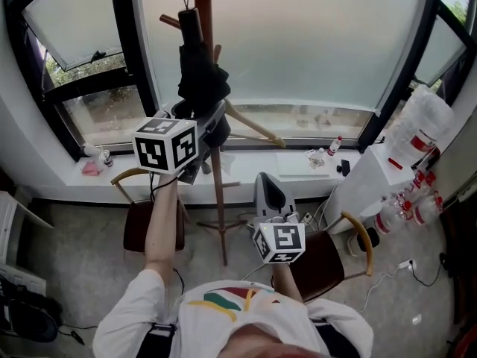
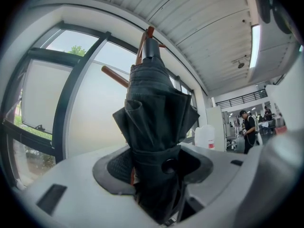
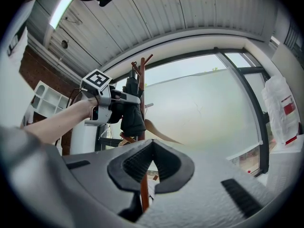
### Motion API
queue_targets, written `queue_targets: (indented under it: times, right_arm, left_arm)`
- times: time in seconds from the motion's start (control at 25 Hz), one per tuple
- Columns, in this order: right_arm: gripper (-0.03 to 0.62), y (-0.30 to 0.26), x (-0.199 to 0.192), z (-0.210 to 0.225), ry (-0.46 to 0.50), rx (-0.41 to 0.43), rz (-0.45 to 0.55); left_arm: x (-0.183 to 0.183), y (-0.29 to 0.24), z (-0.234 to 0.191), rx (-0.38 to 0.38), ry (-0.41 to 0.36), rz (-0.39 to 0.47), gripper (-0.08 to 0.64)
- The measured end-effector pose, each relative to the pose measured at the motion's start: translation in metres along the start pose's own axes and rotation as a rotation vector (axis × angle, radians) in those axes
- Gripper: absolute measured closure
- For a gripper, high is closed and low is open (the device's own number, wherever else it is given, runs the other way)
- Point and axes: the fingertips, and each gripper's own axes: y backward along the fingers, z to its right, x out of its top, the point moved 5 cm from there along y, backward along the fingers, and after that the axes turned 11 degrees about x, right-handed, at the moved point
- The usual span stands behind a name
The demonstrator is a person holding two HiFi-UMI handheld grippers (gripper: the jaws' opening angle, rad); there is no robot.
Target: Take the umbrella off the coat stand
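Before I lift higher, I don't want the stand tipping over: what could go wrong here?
1. The umbrella hangs high on the coat stand; it may catch there and drag the slim stand over.
2. The left gripper is clamped on soft folded fabric, which might slip through.
3. The right gripper is open and low, away from the stand, so nothing steadies it.

Floor (image 1: pixel 74 237): grey, runs up to the window wall. Items on it:
- Coat stand (image 1: pixel 218 200): wooden, tripod legs, centre, near window-wall edge.
- Chair (image 1: pixel 153 226) w/ brown seat, just L of stand.
- 2nd chair (image 1: pixel 328 258), to R of stand.
- White cabinet (image 1: pixel 369 181), R edge.
- Cable w/ plug (image 1: pixel 406 265), near R edge.
- Black bag (image 1: pixel 26 315), L edge.

Umbrella (image 1: pixel 200 73): black, against stand's upper pole.

Window sill (image 1: pixel 242 161): small bottle (image 1: pixel 335 145) toward R end, pink item (image 1: pixel 91 168) at L end.
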Motion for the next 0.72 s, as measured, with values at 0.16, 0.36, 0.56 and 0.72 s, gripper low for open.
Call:
queue_targets:
  times: [0.16, 0.36, 0.56, 0.72]
  right_arm:
    - [0.594, -0.001, 0.002, 0.003, -0.002, -0.002, 0.013]
    - [0.594, 0.0, 0.005, 0.004, 0.0, 0.0, 0.026]
    - [0.594, -0.003, 0.004, 0.004, -0.003, 0.007, 0.024]
    - [0.594, -0.005, 0.004, 0.004, -0.001, 0.018, 0.021]
  left_arm:
    - [0.017, 0.003, -0.005, 0.061, -0.045, 0.041, 0.318]
    - [0.031, 0.008, -0.01, 0.093, -0.062, 0.073, 0.319]
    - [0.052, 0.02, -0.015, 0.135, -0.086, 0.154, 0.319]
    - [0.07, 0.03, -0.017, 0.152, -0.1, 0.205, 0.319]
